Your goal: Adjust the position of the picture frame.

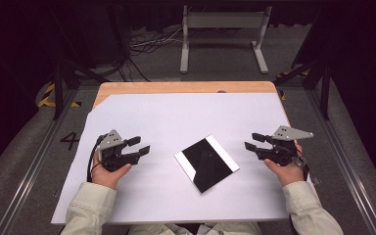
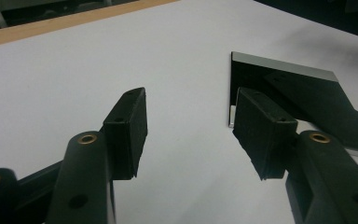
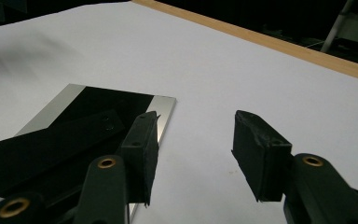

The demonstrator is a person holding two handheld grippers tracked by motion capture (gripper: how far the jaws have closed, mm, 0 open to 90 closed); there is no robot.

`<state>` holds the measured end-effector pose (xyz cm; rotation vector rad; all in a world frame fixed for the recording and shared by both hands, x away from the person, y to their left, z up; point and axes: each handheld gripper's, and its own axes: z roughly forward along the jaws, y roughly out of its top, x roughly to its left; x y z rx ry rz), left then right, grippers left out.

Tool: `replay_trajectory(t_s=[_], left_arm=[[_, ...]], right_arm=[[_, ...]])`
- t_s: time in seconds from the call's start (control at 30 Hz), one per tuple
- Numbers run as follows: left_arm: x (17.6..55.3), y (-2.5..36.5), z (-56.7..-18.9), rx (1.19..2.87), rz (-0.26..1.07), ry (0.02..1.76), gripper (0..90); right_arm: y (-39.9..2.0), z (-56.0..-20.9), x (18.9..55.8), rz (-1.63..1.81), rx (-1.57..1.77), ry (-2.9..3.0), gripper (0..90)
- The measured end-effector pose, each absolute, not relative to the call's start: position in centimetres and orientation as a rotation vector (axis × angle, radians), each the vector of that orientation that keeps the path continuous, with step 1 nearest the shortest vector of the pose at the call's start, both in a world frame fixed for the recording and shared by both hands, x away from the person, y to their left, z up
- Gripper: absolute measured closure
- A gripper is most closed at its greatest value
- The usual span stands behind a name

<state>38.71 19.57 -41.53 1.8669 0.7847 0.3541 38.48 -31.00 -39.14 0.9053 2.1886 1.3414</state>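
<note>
Pale sleeves (image 1: 90, 208) noted at the near edge of the counter (image 1: 186, 87), forearms entering from below. Left hand-held gripper (image 1: 139, 145) found at the left of the white sheet (image 1: 176, 117), jaws spread, nothing between the pads; confirmed from its own view (image 2: 191, 126), with bare sheet in the gap. Dark glossy plate (image 1: 206, 163) with pale strips along two opposite edges observed flat on the sheet between the two tools, turned corner-on to the person, apart from both. In the left gripper view, plate (image 2: 307, 93) seen just beyond the right-hand pad, not touched. Right hand-held gripper (image 1: 252, 141) recorded at the right of the sheet, jaws likewise spread and empty, pointed toward the plate; in its own view (image 3: 193, 149), plate (image 3: 98, 116) lying beside the left-hand pad, outside the gap. Judged as a start position: no grasp made, plate untouched and unlifted. Approach, closure on an edge and any lift or move all outstanding.
</note>
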Motion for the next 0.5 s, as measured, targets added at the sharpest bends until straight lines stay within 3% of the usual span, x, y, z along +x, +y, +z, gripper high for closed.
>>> replay_trajectory(t_s=[0.5], left_arm=[[38.39,18.66,-40.95,1.921,0.331,0.754,46.2]], right_arm=[[-30.34,-38.38,38.25,1.288,0.895,2.25,54.0]])
